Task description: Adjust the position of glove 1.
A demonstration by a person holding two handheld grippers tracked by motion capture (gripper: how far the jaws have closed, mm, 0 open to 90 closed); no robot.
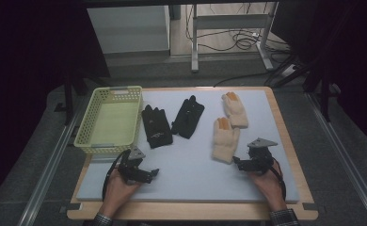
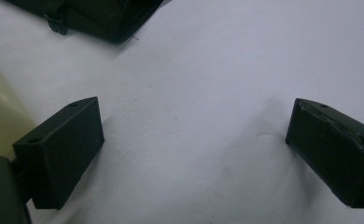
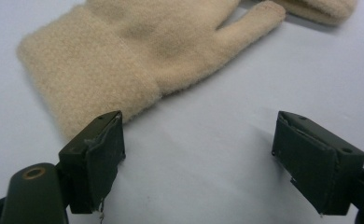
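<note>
Looks like a glove-sorting setup: two black gloves (image 1: 172, 121) and two cream ones sit in pairs on the padded worktop (image 1: 186, 169), probably so each can be grabbed cleanly and dropped in the yellow basket (image 1: 110, 120) at the left. Right tool (image 1: 244, 165) has its jaws spread, empty, just beside the cuff of the near cream glove (image 1: 225, 140). Left tool (image 1: 146, 175) is spread too, over bare mat below the black pair.

Lab-like room: dark curtains (image 1: 26, 56), floor cables (image 1: 238, 40), metal desk frame (image 1: 228, 21).
</note>
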